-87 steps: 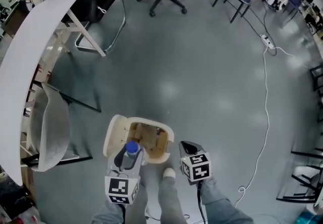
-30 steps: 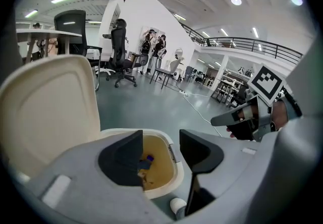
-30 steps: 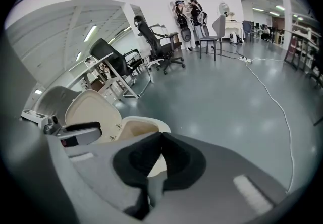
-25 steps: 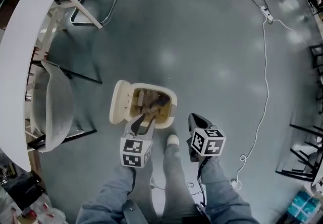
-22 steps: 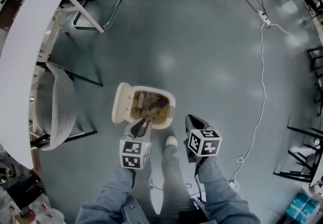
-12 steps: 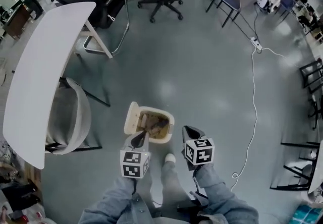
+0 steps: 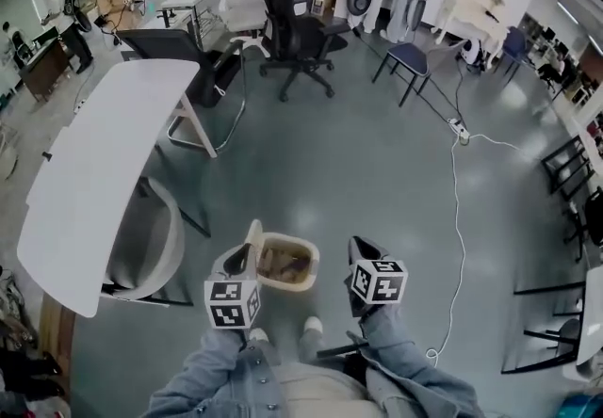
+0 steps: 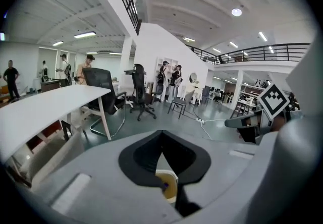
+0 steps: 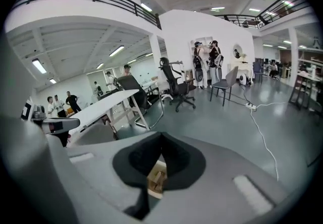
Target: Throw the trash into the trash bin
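Observation:
The beige trash bin point(image 7: 294, 282) stands on the floor with its lid point(image 7: 252, 239) swung up at its left side, brown trash showing inside. My left gripper point(image 7: 241, 254) hangs above the bin's left edge, jaws shut with nothing in them. My right gripper point(image 7: 356, 245) hangs to the right of the bin, also shut and empty. In the left gripper view the left gripper point(image 8: 161, 134) has its pads meeting, and the bin point(image 8: 167, 186) shows below them. In the right gripper view the right gripper point(image 9: 161, 136) looks the same, with the bin point(image 9: 156, 180) far beneath.
A white table point(image 7: 104, 162) and a grey chair point(image 7: 151, 247) stand to the left. A black office chair point(image 7: 292, 21) and a blue chair point(image 7: 407, 58) stand farther off. A white cable point(image 7: 459, 218) runs along the floor at the right. People stand at the back.
The blue-capped bottle once in the left gripper is gone from its jaws, which now stand shut. Both grippers and the view have risen, so the bin looks smaller and farther below.

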### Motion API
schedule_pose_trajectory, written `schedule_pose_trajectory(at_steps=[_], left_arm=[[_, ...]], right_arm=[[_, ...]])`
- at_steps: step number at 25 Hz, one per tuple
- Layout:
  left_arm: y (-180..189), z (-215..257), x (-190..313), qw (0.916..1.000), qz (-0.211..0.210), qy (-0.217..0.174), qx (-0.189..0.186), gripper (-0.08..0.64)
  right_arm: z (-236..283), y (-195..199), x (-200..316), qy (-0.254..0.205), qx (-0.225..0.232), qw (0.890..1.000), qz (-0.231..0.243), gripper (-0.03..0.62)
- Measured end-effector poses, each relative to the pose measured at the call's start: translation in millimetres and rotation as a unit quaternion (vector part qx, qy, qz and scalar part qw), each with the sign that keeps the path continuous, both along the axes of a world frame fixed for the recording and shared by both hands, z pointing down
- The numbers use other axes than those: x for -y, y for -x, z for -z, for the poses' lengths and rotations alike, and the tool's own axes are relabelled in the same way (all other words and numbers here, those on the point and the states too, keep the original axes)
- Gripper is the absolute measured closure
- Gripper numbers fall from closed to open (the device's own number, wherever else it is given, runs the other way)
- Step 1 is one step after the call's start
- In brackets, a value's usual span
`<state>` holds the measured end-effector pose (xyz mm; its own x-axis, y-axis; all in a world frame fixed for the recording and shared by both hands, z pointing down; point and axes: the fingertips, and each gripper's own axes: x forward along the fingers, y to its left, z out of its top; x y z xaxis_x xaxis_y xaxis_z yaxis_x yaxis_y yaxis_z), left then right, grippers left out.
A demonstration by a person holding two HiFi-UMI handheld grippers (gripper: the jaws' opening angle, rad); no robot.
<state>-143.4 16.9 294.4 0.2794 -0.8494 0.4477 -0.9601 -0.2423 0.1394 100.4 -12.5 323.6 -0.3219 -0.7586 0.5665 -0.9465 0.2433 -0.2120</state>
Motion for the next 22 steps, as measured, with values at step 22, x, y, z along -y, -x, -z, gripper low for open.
schedule_pose_trajectory(at_steps=[22], left_arm=[[21.5, 30.6, -8.2, 0.9985, 0.046, -0.03, 0.008, 0.551]], right_arm=[[29.5, -39.2, -30.1, -0.011, 0.0, 0.998, -0.055, 0.589]])
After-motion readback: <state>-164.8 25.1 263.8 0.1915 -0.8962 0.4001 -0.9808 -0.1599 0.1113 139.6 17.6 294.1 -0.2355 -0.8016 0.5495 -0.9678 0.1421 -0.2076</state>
